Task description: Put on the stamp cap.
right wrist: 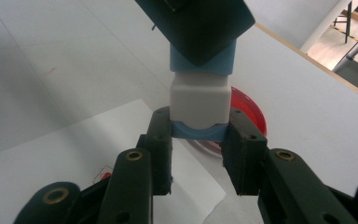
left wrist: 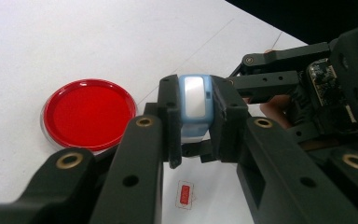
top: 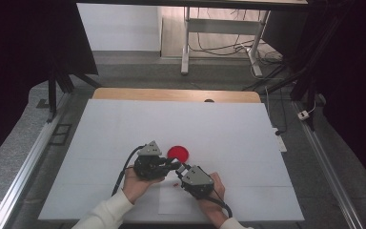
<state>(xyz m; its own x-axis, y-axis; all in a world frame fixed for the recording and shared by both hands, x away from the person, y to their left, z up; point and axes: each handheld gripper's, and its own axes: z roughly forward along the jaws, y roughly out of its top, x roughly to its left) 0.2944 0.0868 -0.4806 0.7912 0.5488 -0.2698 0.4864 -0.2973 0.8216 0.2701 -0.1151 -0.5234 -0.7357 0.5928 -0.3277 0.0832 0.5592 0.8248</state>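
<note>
You have both grippers clamped on one small blue-and-white block (right wrist: 199, 100), held in the air between them just above the table (top: 248, 138). In the left gripper view, your left gripper (left wrist: 195, 123) pinches the block's blue end from both sides, a pale glossy face turned toward the camera. In the right gripper view, your right gripper (right wrist: 199, 140) presses its jaws on the blue base at the other end, with the white middle section standing above it and the far blue part disappearing under the left gripper's black body.

From above, your two hands meet near the front of the table, jaws tip to tip, with the red dish (top: 178, 152) lying just beyond them. The dish looks empty. A small red tag (left wrist: 185, 194) lies on the white sheet below the block, untouched.

As a judgement: the pick-up is done and the two-handed hold is set, so you are at the step of working the block itself, most likely pulling its blue and white parts apart or pressing them together. I can't tell which. The seam between white and blue shows no gap, so the parts appear fully seated. What is left would be that separation or seating, then setting the pieces down, perhaps in the dish.
</note>
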